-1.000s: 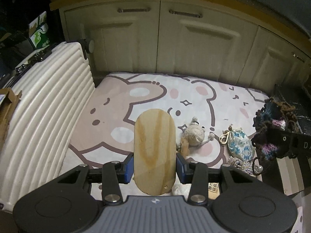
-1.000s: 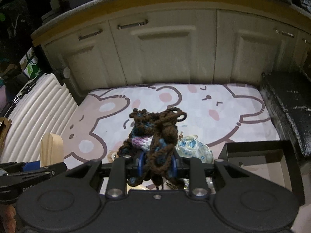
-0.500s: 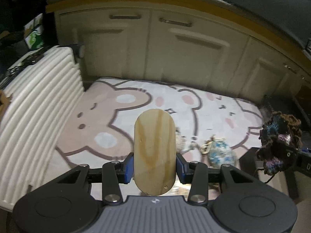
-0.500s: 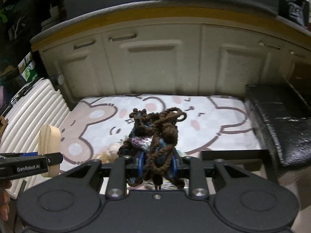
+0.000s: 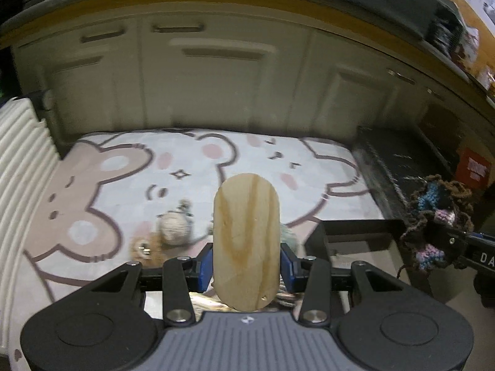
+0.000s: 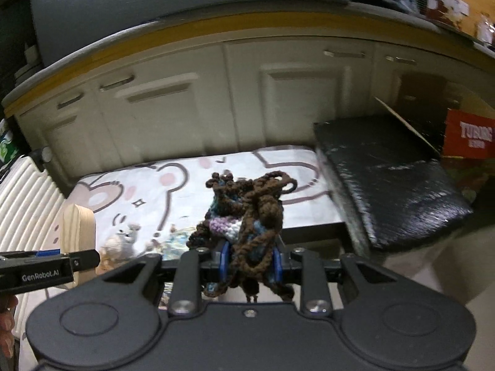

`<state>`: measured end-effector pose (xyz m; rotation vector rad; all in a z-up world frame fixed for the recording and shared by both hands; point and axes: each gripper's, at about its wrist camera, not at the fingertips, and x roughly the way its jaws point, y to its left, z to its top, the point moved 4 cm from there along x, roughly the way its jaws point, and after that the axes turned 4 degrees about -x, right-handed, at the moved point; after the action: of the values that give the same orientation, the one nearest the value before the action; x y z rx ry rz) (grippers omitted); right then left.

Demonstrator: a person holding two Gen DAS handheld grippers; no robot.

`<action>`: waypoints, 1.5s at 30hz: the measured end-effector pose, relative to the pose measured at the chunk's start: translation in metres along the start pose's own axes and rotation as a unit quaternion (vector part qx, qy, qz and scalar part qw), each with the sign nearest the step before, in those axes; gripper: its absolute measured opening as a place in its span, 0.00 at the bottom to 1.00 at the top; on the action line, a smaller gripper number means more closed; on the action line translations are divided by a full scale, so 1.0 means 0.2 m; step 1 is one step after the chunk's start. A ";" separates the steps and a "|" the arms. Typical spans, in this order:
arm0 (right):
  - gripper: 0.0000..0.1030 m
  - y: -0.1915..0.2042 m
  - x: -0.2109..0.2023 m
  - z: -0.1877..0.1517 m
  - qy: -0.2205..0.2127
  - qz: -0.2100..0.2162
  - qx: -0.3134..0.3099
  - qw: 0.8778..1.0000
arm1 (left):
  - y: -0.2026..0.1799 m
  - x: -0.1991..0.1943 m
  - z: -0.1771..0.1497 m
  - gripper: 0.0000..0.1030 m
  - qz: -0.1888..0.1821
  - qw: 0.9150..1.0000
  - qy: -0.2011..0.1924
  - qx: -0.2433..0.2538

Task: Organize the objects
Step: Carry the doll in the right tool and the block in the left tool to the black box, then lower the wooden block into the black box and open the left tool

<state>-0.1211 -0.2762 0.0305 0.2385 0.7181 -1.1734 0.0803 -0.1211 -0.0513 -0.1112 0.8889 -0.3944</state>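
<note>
Gripping a pale oval wooden board [image 5: 246, 244] upright between their blue pads, the left tongs [image 5: 246, 264] hang above the near edge of a bear-print mat [image 5: 130, 170] spread on the floor in front of cream cabinet doors [image 5: 216, 86]. The right tongs [image 6: 251, 262] are clamped on a tangled brown crocheted pouch with blue and purple patches [image 6: 247, 216], held up over the near right part of the mat, above the rim of an open black box [image 5: 355, 228]. On the mat, left of the board, lie a small cream knitted doll [image 5: 174, 227] and, just beside it on the near side, a little brown plush [image 5: 145, 247]; a pale blue patterned pouch [image 6: 173, 241] lies near them, mostly hidden. A white ribbed suitcase [image 5: 21, 170] lies along the left, and a black glossy cushion [image 6: 386, 185] sits to the right.
</note>
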 end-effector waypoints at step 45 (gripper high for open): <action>0.27 -0.38 0.39 -0.27 0.146 -0.014 -0.016 0.989 | -0.59 0.51 -0.27 0.53 -0.095 0.982 0.165 -0.016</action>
<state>-0.1959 -0.3366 -0.0453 0.3791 0.9982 -1.1650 0.0626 -0.2653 -0.1297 -0.1642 1.2166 -0.5882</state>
